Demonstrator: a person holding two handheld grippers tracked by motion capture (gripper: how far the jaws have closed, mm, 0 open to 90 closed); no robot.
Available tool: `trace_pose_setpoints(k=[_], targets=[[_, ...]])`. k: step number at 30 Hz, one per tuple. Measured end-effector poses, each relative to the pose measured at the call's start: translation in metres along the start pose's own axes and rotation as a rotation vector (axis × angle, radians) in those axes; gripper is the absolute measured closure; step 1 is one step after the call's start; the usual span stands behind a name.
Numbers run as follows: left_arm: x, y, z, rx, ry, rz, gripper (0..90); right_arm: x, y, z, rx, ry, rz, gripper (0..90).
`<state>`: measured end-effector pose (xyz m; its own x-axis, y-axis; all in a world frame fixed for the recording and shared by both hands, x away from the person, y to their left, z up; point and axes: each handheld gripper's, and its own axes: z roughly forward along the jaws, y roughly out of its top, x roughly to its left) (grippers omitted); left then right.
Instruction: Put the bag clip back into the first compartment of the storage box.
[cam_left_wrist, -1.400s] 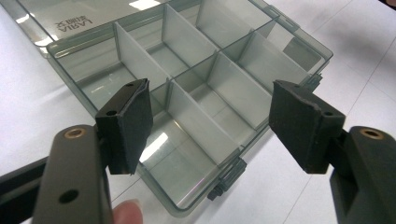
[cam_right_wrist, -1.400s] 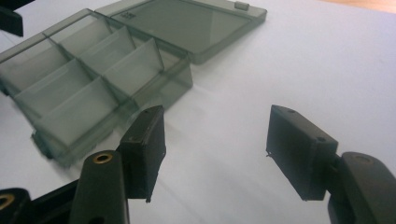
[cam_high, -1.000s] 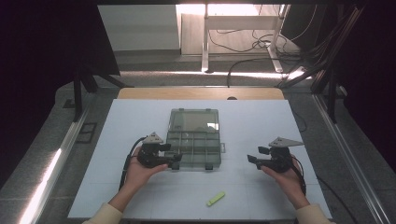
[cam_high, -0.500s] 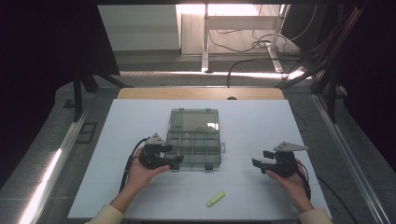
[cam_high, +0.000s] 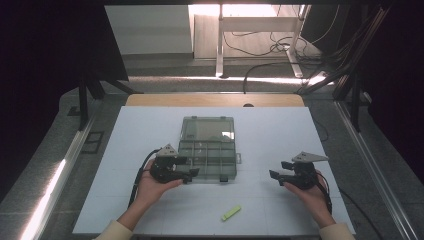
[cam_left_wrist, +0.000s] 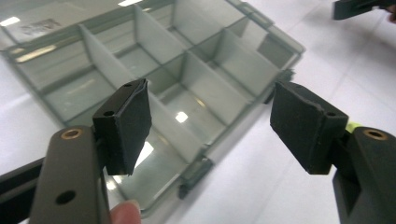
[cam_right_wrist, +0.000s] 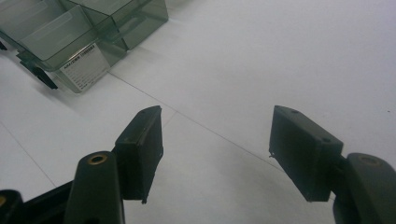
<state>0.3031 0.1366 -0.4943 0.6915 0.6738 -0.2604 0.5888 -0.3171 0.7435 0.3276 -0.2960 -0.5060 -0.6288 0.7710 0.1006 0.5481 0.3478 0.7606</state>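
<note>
The left gripper (cam_high: 192, 172), jaws wide and empty, hovers at the near left corner of the clear greenish organizer box (cam_high: 207, 148), lid open, its divided compartments apparently empty, mid-table. The right gripper (cam_high: 275, 174), wide open, holds nothing, well apart.

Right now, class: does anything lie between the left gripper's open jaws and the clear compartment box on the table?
Nothing visible does. The left gripper stands open right at the near corner of the box, with only bare white table beside it. The small yellow-green piece lies off to the side.
</note>
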Motion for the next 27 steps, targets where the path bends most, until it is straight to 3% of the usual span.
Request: trace_pose_setpoints(k=[12,27], targets=[[-0.035,0.004,0.011,0.07,-0.075,0.064,29.6,0.001,0.0,0.005,0.012,-0.001,-0.024,34.6],[-0.066,0.0,0.027,0.126,-0.146,0.118,29.5,0.003,0.002,0.01,0.014,0.001,-0.035,34.7]])
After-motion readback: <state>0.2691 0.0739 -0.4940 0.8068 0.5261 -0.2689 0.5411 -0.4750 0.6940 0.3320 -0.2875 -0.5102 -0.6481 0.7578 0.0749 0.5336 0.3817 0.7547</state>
